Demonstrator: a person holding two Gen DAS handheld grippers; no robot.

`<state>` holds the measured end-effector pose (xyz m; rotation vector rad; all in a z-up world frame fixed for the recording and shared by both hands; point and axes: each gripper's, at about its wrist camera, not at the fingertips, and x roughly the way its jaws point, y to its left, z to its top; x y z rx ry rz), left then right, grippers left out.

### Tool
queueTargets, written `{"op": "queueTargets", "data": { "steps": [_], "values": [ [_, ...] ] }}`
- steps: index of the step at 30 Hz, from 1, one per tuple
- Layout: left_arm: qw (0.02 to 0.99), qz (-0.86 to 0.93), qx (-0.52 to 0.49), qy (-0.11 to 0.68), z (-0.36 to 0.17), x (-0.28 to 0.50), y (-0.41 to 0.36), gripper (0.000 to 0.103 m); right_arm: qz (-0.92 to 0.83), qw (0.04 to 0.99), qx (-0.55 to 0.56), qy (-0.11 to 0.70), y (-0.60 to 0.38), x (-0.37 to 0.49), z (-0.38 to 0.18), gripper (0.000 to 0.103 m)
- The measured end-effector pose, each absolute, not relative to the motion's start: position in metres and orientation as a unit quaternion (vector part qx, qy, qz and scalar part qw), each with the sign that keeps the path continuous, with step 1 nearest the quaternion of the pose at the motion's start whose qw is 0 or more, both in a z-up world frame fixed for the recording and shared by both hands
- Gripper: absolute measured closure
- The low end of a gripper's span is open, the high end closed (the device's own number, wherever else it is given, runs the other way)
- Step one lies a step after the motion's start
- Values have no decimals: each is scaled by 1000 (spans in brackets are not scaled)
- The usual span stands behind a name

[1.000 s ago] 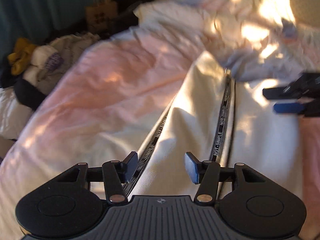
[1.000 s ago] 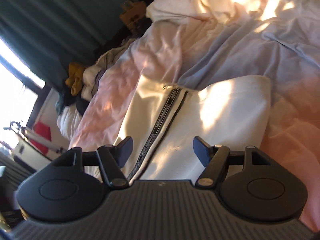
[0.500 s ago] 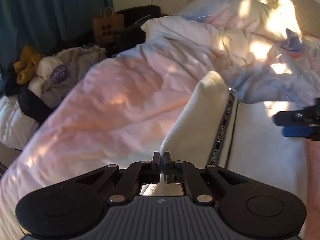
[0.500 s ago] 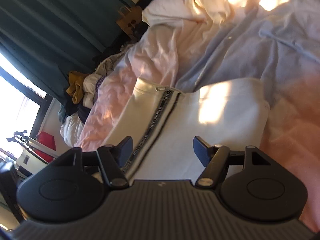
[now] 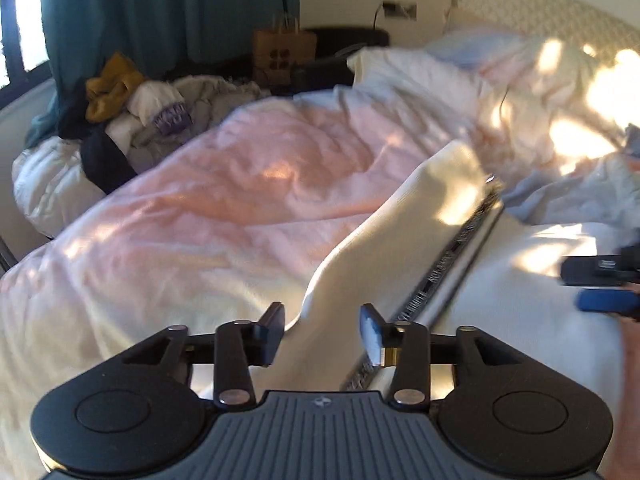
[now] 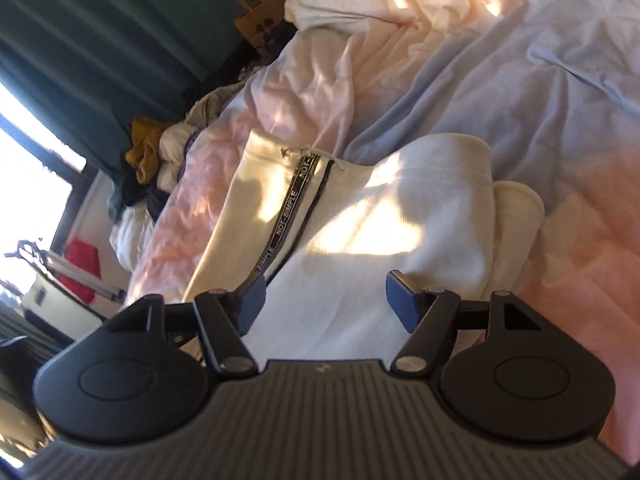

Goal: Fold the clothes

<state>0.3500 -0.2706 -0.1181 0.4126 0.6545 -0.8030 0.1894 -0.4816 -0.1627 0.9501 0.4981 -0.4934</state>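
— Where's the garment?

— The cream trousers (image 6: 360, 232) lie flat on the pink duvet (image 5: 240, 184). My left gripper (image 5: 322, 334) is opening over the near edge, pads off the cloth, I think; the right gripper (image 6: 326, 300) hangs released.

— Advice?

— Pinch the edge squarely. The striped seam (image 6: 294, 196) runs lengthwise, away from me.

Sunlit bed (image 5: 240, 184) under pink duvet, teal curtains (image 5: 160, 8) beside a bright window (image 6: 28, 168).
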Motion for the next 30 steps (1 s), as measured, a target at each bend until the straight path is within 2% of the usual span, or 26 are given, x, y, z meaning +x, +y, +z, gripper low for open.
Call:
{"op": "queueTargets", "data": {
  "steps": [3,6,12,15,17,20,22,26,30],
  "values": [
    [866,-352,171,312,-99,328,-236,55,-208,851,409,255,-469,196,-157,34],
    [889,-310,133,309,-77,300,-194,47,-177,872,365,275,-454,202,-150,33],
    [921,-232,30,313,-42,232,-115,39,-103,914,285,269,-407,194,-121,33],
    [931,-206,-1,301,-29,196,-85,32,-70,928,256,260,-388,184,-107,33],
    [938,-191,-24,289,-24,173,-64,21,-47,933,247,257,-380,177,-100,33],
    [941,-178,-45,284,-25,144,-40,14,-26,941,229,248,-369,163,-89,33],
    [940,-178,-61,285,-33,130,-24,12,-26,941,240,237,-372,151,-84,33],
    [938,-155,-102,293,-47,115,10,11,-66,909,345,223,-411,127,-89,33],
    [931,-152,-146,298,-51,109,33,11,-123,818,518,218,-476,104,-120,33]
  ]
}}
